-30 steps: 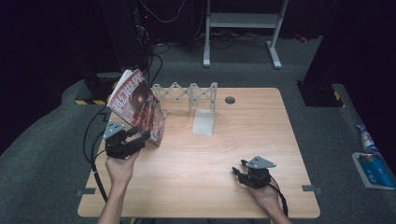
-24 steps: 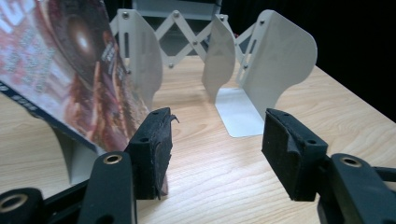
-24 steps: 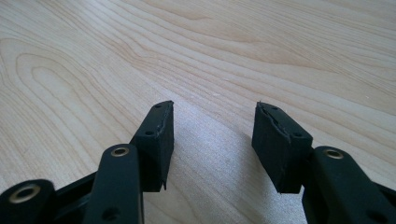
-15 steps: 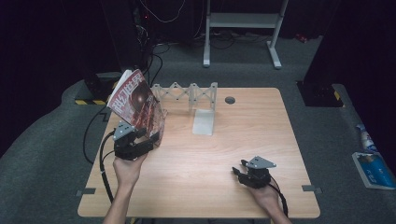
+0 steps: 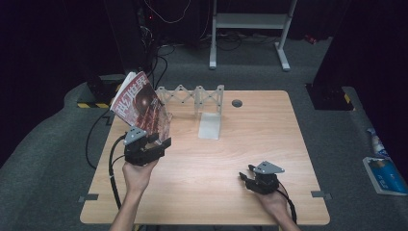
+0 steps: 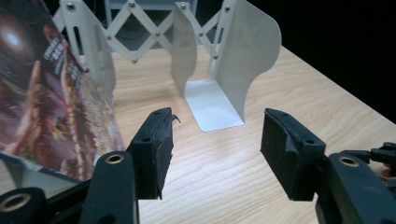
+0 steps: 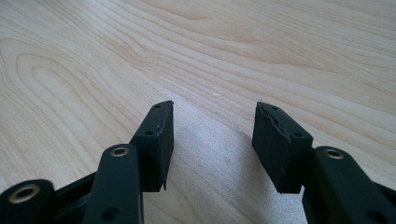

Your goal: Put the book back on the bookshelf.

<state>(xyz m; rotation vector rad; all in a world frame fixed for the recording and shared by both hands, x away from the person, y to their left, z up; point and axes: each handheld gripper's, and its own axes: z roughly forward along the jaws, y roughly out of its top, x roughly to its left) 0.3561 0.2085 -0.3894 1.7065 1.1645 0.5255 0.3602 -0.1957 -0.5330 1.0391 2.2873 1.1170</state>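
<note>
A magazine (image 5: 139, 103) with a dark red cover stands tilted at the left end of a white folding book rack (image 5: 192, 96). My left gripper (image 5: 161, 143) sits just in front of the magazine's lower right corner. In the left gripper view the magazine (image 6: 51, 102) lies left of the left jaw. That gripper (image 6: 215, 126) is open and has just closed a little, with nothing between its pads and the rack's plates (image 6: 243, 60) ahead. My right gripper (image 5: 245, 177) rests near the table's front right. It is open (image 7: 212, 121) over bare wood.
The rack's flat base plate (image 5: 210, 126) lies on the wooden table (image 5: 269, 139) behind the middle. A dark round hole (image 5: 236, 103) is near the back edge. Cables trail off the left side. A white stand (image 5: 250, 21) and a blue pack (image 5: 382, 171) are on the floor.
My left gripper has slid to the right, off the magazine's lower edge. The magazine stays leaning in the rack. The right gripper has not moved.
</note>
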